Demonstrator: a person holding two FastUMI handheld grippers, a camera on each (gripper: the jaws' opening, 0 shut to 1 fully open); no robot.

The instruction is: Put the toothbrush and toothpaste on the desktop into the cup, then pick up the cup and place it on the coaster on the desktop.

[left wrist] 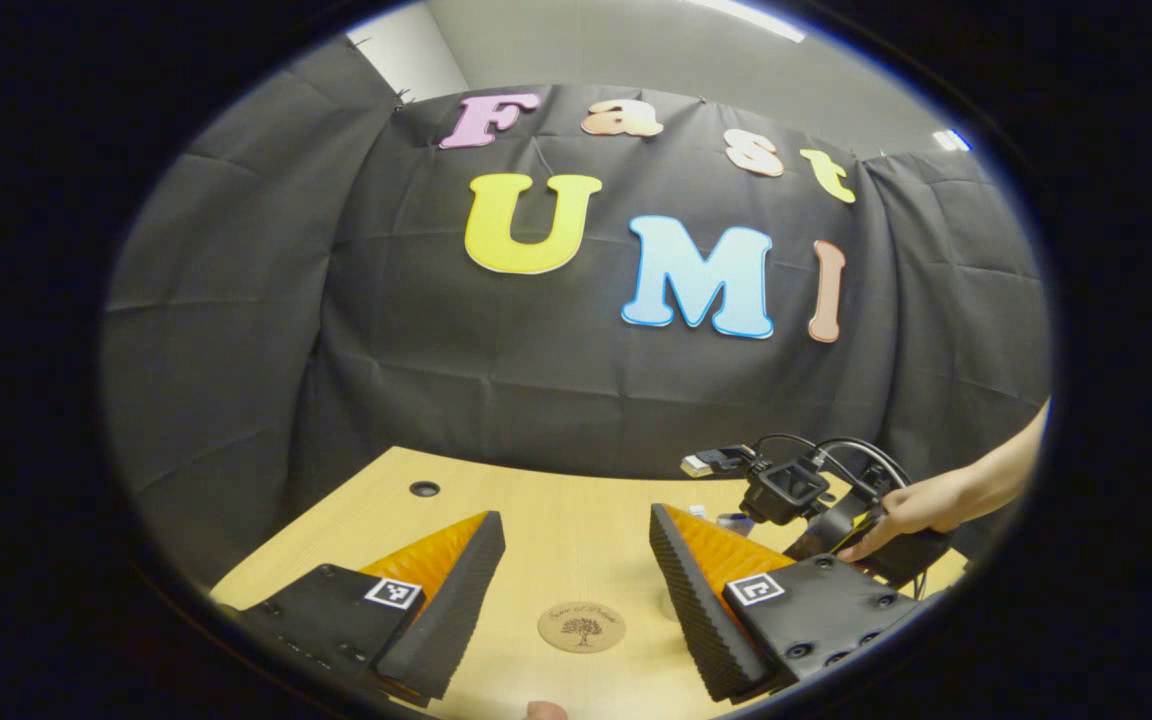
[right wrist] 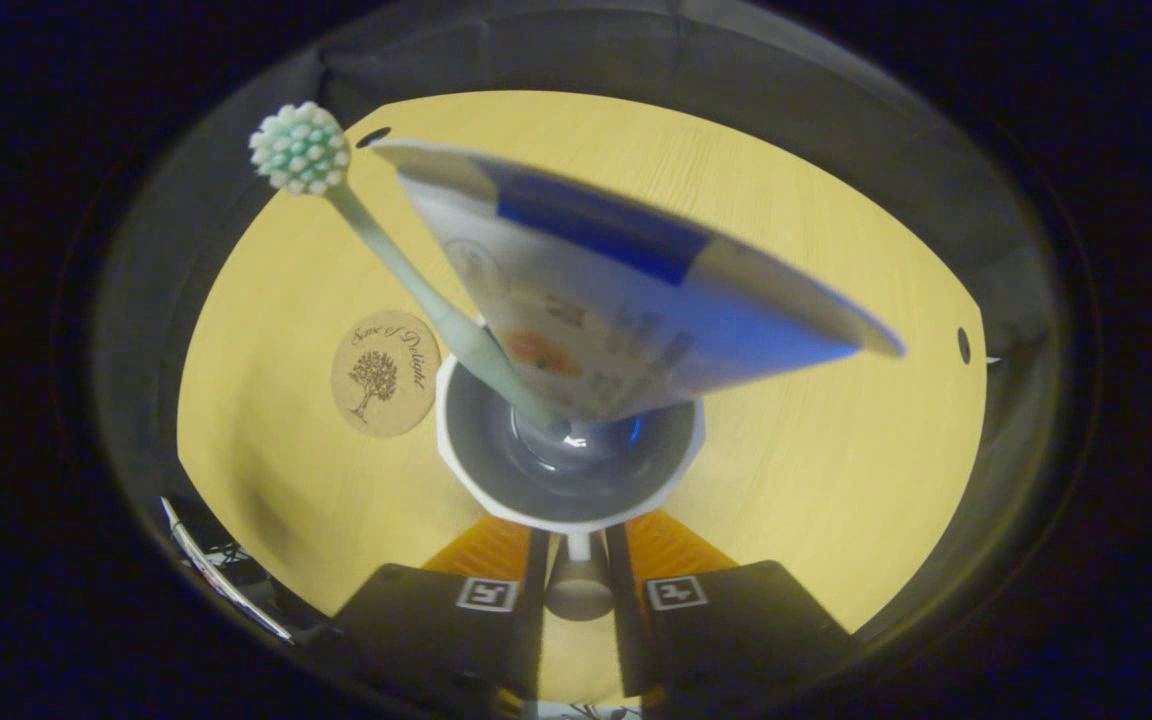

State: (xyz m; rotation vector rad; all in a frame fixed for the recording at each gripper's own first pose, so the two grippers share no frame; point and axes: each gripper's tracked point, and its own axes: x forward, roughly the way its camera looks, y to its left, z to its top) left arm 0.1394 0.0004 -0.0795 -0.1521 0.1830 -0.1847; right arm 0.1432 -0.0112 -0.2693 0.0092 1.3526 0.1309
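Looking along the left gripper [left wrist: 576, 585]: fingers spread wide, pinching nothing, hovering low above the desktop [left wrist: 556, 500] with the coaster [left wrist: 582, 627] lying flat between and just ahead of the tips. Probably parked there idle, out of the way, leaving the coaster uncovered. Beyond the coaster, toward the booth wall and off to the right, a hand [left wrist: 921, 505] grips the right gripper's body, with its camera and cables on top; cup itself hidden behind the near finger.

Turning to the right gripper view, looking steeply down: right gripper [right wrist: 578, 585] pressed nearly together around the cup's handle [right wrist: 578, 590], a narrow grip suited to carrying by the handle rather than the wide body. Cup [right wrist: 481, 470] sits just ahead of the fingers, open mouth facing the camera. Toothbrush [right wrist: 406, 275] stands inside, leaning over the rim toward the coaster [right wrist: 383, 373], bristle head up. Toothpaste [right wrist: 626, 300] stands inside too, cap end down, flat crimped end fanned out overhead. Both items loaded, so only the carry remains by this reading. Coaster lies just beside the cup's rim, not under it. Cannot tell whether the cup rests on the wood or hangs lifted.
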